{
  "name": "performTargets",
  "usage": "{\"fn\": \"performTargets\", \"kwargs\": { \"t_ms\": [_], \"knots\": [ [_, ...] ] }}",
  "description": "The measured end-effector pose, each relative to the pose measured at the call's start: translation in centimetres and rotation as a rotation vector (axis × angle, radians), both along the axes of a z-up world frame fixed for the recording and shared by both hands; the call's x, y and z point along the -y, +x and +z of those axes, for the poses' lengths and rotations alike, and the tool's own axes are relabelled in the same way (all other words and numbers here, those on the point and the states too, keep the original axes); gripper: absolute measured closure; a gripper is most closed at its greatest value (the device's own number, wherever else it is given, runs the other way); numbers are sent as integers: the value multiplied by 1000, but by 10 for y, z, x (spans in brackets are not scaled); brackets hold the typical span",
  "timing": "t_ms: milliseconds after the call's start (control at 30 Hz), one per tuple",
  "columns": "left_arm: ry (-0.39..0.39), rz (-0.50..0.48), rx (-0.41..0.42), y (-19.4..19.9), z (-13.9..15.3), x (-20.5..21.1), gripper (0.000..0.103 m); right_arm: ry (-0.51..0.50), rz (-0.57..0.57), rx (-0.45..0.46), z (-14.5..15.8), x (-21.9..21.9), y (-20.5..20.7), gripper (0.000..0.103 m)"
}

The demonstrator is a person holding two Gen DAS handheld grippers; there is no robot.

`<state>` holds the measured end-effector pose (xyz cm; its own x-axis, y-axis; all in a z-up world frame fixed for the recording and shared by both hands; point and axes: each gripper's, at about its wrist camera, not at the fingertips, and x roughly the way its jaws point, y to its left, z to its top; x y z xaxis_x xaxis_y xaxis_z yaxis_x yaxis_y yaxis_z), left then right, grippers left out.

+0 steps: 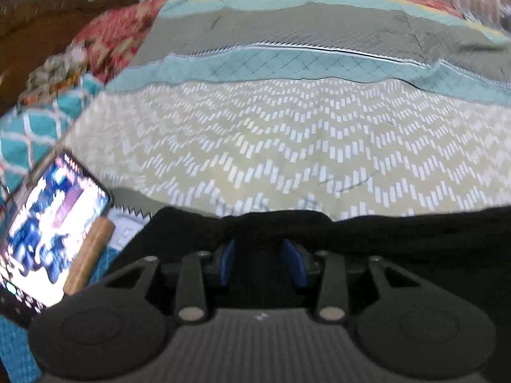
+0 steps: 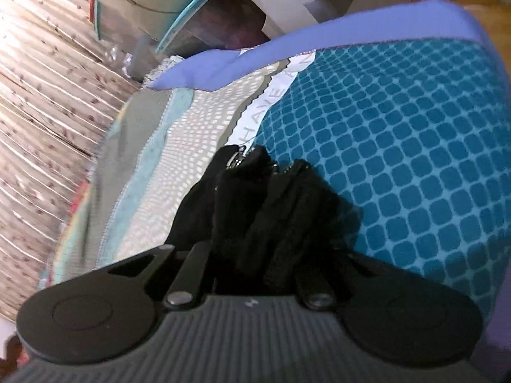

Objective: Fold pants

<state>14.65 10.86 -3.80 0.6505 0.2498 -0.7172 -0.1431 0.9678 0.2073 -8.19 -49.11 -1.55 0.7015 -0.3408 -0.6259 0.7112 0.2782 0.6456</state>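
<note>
Patchwork-covered bed (image 1: 287, 146), dark wooden headboard (image 1: 38, 32), pleated floral curtain (image 2: 41, 95), cardboard boxes (image 2: 287, 0) beyond

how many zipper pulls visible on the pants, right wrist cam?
2. One sits at the top left of the bunched black pants, over the white strip. The other is just right of it. More may be hidden in the folds.

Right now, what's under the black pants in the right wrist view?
The black pants lie over the teal patterned cover and white chevron fabric. What lies directly beneath the bunch is covered.
</note>
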Motion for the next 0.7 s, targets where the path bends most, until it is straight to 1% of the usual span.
{"fn": "performTargets", "kwargs": {
  "t_ms": [33, 100, 133, 167, 233, 300, 333, 400, 433, 533, 600, 667, 700],
  "knots": [
    [17, -10, 7, -1, -1, 2, 67, -6, -12, -25, 4, -2, 4, 92],
    [10, -12, 10, -2, 4, 2, 67, -58, 2, -67, 18, -8, 12, 93],
    [-11, -10, 9, -5, 8, 0, 66, -117, 36, -76, 32, -15, 18, 93],
    [-53, -7, 13, -9, 16, -3, 65, -171, 75, -76, 41, -21, 23, 93],
    [-139, -8, 52, -25, 31, -9, 63, -284, 160, -67, 68, -41, 29, 93],
    [-204, -22, 112, -47, 48, -11, 60, -395, 255, -69, 90, -64, 38, 93],
    [-230, -33, 135, -55, 55, -12, 58, -466, 318, -81, 100, -81, 45, 93],
    [-279, -52, 171, -71, 66, -13, 56, -596, 448, -108, 112, -118, 60, 93],
    [-303, -60, 183, -79, 71, -14, 56, -650, 508, -123, 113, -137, 68, 93],
    [-349, -95, 189, -97, 76, -17, 56, -812, 705, -212, 102, -197, 95, 92],
    [-342, -118, 199, -111, 78, -19, 56, -917, 860, -325, 75, -239, 114, 89],
    [-324, -124, 214, -125, 79, -24, 55, -960, 1024, -467, 39, -273, 131, 81],
    [-316, -116, 223, -132, 81, -29, 54, -984, 1086, -529, 18, -288, 134, 67]
  ]
}}
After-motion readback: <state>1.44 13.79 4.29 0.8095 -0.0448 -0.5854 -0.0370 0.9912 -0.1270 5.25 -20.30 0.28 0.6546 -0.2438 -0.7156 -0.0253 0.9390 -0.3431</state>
